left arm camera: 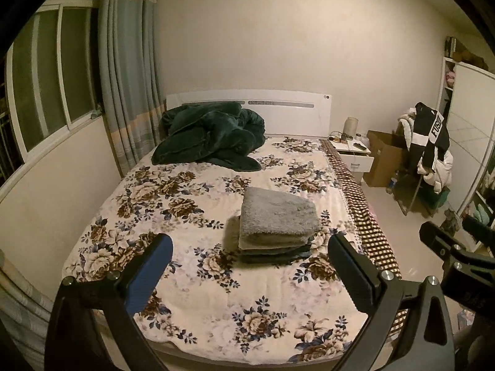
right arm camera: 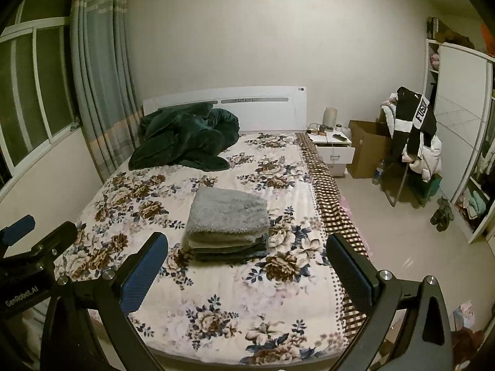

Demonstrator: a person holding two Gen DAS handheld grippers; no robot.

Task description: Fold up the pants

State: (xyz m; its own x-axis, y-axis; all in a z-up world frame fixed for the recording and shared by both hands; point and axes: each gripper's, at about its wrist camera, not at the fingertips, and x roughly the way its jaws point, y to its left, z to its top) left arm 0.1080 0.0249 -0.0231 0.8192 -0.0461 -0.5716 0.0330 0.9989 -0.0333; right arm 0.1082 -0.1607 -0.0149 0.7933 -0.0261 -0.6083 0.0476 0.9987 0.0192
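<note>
A stack of folded fuzzy grey pants (left arm camera: 277, 222) lies on the floral bedspread (left arm camera: 198, 278), a little right of the middle of the bed; it also shows in the right wrist view (right arm camera: 227, 224). My left gripper (left arm camera: 250, 266) is open and empty, held above the foot of the bed, short of the stack. My right gripper (right arm camera: 247, 266) is open and empty too, beside the left one at the same height. Each gripper shows at the edge of the other's view: the right gripper (left arm camera: 458, 241), the left gripper (right arm camera: 34, 238).
A dark green crumpled blanket (left arm camera: 210, 137) lies at the head of the bed by the white headboard (left arm camera: 290, 114). A nightstand (right arm camera: 334, 148), a cardboard box (right arm camera: 368, 148) and a chair piled with clothes (right arm camera: 414, 136) stand to the right. A wardrobe (right arm camera: 464, 117) is at far right.
</note>
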